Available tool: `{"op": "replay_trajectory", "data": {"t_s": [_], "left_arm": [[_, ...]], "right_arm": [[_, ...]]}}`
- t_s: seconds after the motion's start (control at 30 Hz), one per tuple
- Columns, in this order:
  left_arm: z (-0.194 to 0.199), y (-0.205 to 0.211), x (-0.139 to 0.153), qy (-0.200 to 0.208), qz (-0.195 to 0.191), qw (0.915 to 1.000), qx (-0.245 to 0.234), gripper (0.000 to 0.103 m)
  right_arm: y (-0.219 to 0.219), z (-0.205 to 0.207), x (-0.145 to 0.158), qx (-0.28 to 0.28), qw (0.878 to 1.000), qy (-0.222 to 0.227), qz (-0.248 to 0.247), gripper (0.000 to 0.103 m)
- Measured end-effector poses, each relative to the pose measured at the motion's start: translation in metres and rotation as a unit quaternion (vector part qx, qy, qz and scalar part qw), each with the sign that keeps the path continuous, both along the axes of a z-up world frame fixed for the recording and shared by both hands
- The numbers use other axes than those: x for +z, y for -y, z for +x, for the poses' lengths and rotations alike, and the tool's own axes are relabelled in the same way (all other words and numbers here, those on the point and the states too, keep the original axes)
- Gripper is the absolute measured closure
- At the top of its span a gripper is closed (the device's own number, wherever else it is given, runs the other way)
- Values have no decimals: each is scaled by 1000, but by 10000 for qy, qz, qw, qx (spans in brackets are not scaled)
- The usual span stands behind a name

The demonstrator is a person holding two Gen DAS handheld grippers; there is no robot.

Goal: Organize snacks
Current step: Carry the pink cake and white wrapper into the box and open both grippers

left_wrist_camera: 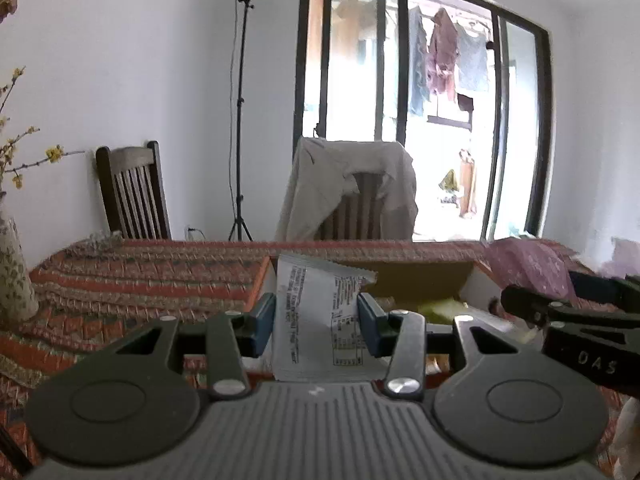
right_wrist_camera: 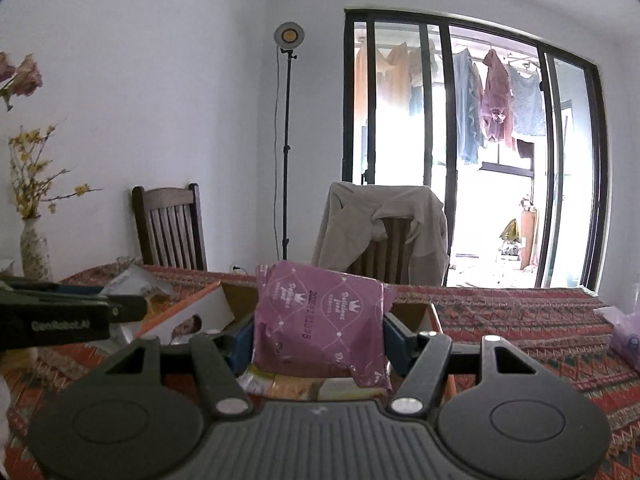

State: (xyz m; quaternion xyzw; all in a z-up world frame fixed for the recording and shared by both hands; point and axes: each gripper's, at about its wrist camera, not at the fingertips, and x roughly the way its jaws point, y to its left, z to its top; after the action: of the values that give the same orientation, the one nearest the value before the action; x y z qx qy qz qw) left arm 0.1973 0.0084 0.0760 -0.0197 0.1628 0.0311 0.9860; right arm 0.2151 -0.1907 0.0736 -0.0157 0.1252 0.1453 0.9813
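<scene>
My left gripper (left_wrist_camera: pixel 317 322) is shut on a white snack packet (left_wrist_camera: pixel 316 320) with black print, held upright above the table. The right gripper (right_wrist_camera: pixel 318 340) is shut on a purple snack packet (right_wrist_camera: pixel 320 324) with a white crown pattern, lifted over an open cardboard box (right_wrist_camera: pixel 212 308). That same box (left_wrist_camera: pixel 424 280) lies just behind the white packet in the left wrist view, with yellow-green packets (left_wrist_camera: pixel 440 308) inside. The right gripper (left_wrist_camera: pixel 568 316) shows at the right edge there, carrying the purple packet (left_wrist_camera: pixel 528 268). In the right wrist view the left gripper (right_wrist_camera: pixel 72 312) reaches in from the left.
A red patterned cloth covers the table (left_wrist_camera: pixel 140 280). A vase with yellow flowers (right_wrist_camera: pixel 34 248) stands at the left. Two wooden chairs (right_wrist_camera: pixel 170 228) stand behind the table, one draped with a beige garment (right_wrist_camera: pixel 380 224). A lamp stand (right_wrist_camera: pixel 286 140) and a glass door are beyond. Another purple packet (right_wrist_camera: pixel 624 332) lies far right.
</scene>
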Motion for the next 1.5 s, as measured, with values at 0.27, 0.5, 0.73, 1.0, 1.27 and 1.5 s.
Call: {"op": "replay_trajectory", "data": {"t_s": [0.27, 0.5, 0.73, 1.0, 1.27, 1.5], "left_arm": [[40, 1, 7, 87, -209, 9996, 152, 58], [72, 4, -11, 27, -221, 9990, 380, 58], [80, 0, -36, -32, -291, 9993, 223, 58], [83, -6, -48, -160, -406, 9989, 178, 55], [68, -15, -43, 285, -634, 9965, 466, 0], [67, -15, -43, 269, -683, 9960, 502, 0]], "right_arm": [[-6, 48, 2, -221, 9997, -23, 111, 39], [1, 71, -19, -428, 9987, -21, 258, 39], [0, 80, -39, -310, 9988, -340, 178, 39], [-7, 81, -48, -349, 9983, -477, 8, 32], [3, 75, -45, -410, 9983, -345, 245, 0], [8, 74, -46, -450, 9979, -338, 320, 0]]}}
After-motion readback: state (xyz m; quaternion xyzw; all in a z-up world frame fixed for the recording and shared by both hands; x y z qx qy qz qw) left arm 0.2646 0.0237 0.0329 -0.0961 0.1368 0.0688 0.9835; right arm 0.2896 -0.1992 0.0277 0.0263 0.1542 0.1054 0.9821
